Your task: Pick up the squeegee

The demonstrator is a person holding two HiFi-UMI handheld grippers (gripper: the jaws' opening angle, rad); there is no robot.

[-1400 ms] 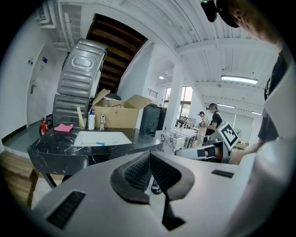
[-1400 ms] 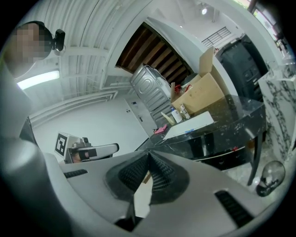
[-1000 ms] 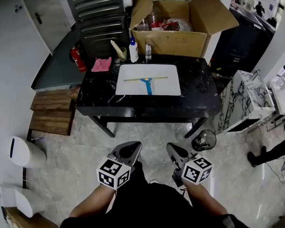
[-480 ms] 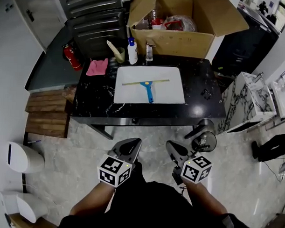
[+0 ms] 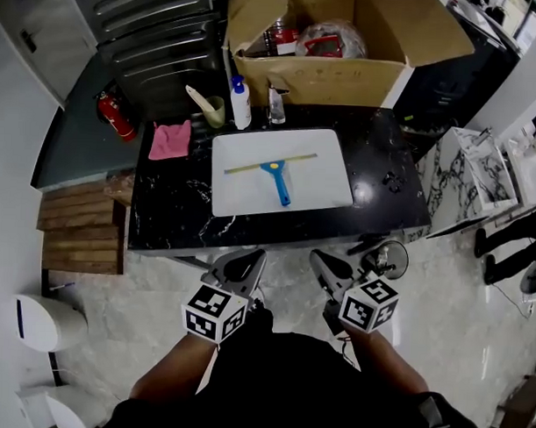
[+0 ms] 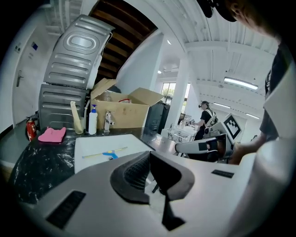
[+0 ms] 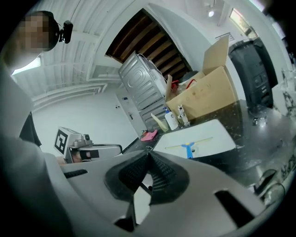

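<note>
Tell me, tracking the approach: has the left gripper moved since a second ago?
Yes. In the head view, the left gripper has advanced toward the black table; its claw nearly reaches the front edge.

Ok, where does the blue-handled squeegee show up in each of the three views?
Head view: blue-handled squeegee upper centre, on the white board.
Left gripper view: left of centre, slightly below the middle.
Right gripper view: right of centre, slightly below the middle.
Shared landmark: the open cardboard box behind it.
</note>
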